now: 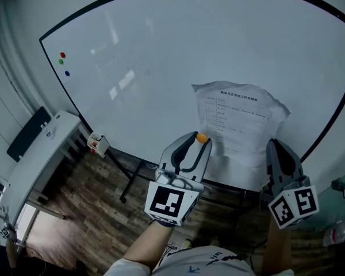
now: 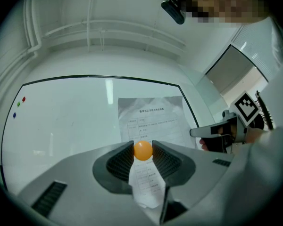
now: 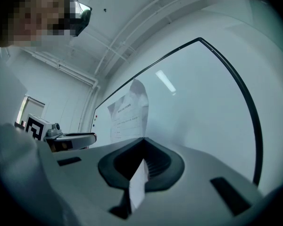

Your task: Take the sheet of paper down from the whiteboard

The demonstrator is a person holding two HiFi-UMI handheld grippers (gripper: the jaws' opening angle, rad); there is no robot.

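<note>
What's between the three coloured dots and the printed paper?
Nothing: the head view shows bare white whiteboard from the red, green, blue dots to the crumpled printed paper sheet.

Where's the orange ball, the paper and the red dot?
orange ball (image 2: 143, 150): left gripper view, its round middle.
paper (image 1: 236, 117): head view, its printed middle.
red dot (image 1: 62, 54): head view, its centre.

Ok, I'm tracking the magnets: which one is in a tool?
The orange magnet, pinched in the left tool; the red, green and blue ones sit untouched at the whiteboard's corner.
</note>
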